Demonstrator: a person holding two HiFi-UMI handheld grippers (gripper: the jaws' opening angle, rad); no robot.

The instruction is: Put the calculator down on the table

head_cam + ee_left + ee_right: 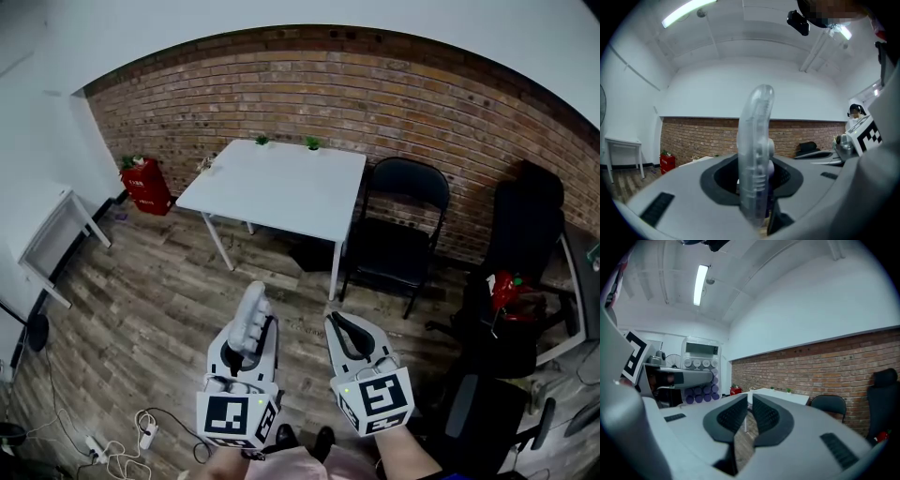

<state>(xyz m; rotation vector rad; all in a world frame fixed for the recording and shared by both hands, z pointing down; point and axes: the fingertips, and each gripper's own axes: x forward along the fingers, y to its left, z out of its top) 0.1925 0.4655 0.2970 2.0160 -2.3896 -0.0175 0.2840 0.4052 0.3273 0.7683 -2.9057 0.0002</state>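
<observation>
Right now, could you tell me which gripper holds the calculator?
The left gripper: the pale calculator stands on edge between its jaws, while the right gripper holds nothing.

L gripper (pixel 251 342) jaws clamped on calculator (pixel 251 305); R gripper (pixel 339 323) jaws together.

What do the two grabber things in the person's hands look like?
Both the left gripper and the right gripper are white plastic with long tapering jaws. The jaws are lined with black textured pads. At the back, each carries a white cube printed with black square markers.
</observation>
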